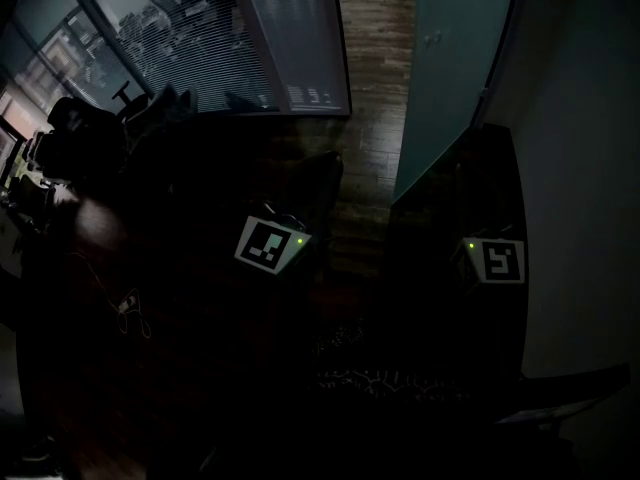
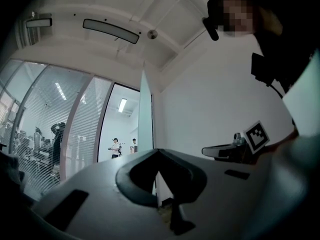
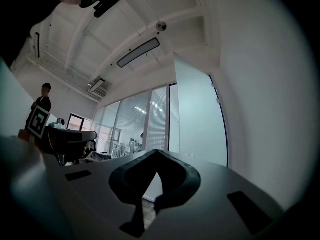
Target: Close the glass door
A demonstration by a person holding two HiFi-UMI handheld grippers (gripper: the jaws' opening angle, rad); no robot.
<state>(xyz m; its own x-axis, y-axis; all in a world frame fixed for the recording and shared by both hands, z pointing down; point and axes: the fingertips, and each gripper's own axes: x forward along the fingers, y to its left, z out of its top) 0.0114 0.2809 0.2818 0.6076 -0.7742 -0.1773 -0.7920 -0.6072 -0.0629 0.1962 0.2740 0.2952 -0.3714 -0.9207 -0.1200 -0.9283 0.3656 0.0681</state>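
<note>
The frosted glass door point(image 1: 450, 78) stands open, swung away from the doorway and close to the white wall on the right. It appears edge-on in the left gripper view point(image 2: 145, 119) and as a wide pale panel in the right gripper view point(image 3: 197, 119). My left gripper point(image 2: 157, 151) is shut with nothing in it, short of the door. My right gripper point(image 3: 156, 151) is shut and empty too, facing the panel. In the dark head view only their marker cubes stand out: the left cube point(image 1: 270, 246) and the right cube point(image 1: 495, 260).
A glazed partition with blinds point(image 1: 230, 48) runs along the left of the doorway. Wooden floor point(image 1: 370, 118) leads out through the opening. A white wall point(image 1: 580, 168) closes the right side. People stand far off in the corridor point(image 2: 115, 146). A dark chair point(image 1: 75, 128) sits at left.
</note>
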